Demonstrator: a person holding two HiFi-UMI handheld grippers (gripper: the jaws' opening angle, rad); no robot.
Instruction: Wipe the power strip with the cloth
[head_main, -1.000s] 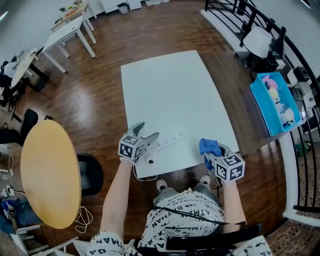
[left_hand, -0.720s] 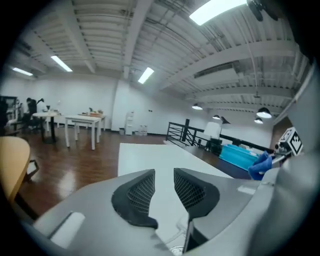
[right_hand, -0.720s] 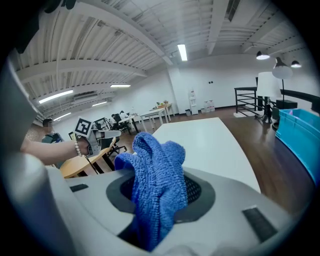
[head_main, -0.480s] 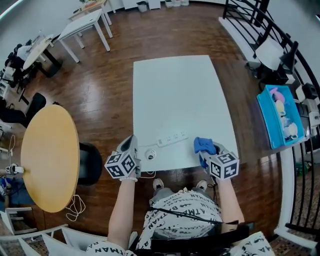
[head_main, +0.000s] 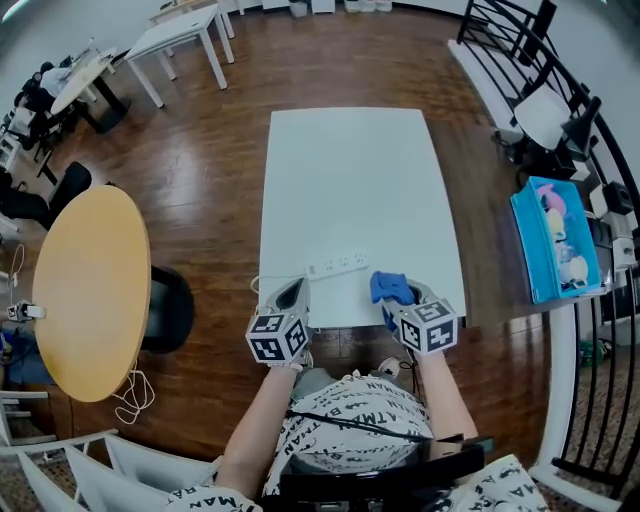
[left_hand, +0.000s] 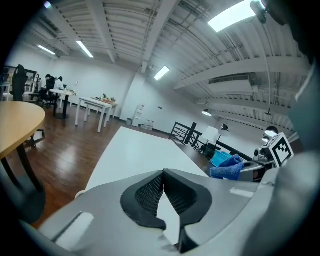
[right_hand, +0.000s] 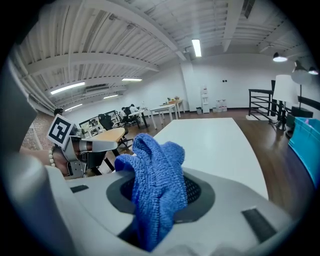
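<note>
**Tools.** The left gripper (head_main: 296, 292) is fully closed, pad against pad, with nothing between the jaws. It sits at the near edge of the table (head_main: 345, 170). The right gripper (head_main: 402, 302) is clamped on the cloth (head_main: 388, 287). In the right gripper view a bunched fold of the cloth stands up out of the jaws.

**Location of work piece.** The power strip (head_main: 337, 266) lies flat close to the table's near edge, slightly askew. It is just beyond and between the two grippers, and I see neither touching it. The cloth hangs near its right end, apparently clear of it.

**Handling, my assessment.**
- The strip looks like a rigid, smooth plastic bar and is probably light.
- I would expect it to skate on the slick tabletop under a wiping stroke.
- It would be best pinned or pinched across its long sides at the left end, clear of the sockets.
- The cloth is soft, limp terry that grips well but flops, so the loose fold should do the wiping.

**Count.**
- One power strip.
- One blue cloth.
- Two grippers.
- One white table under the work.
</note>
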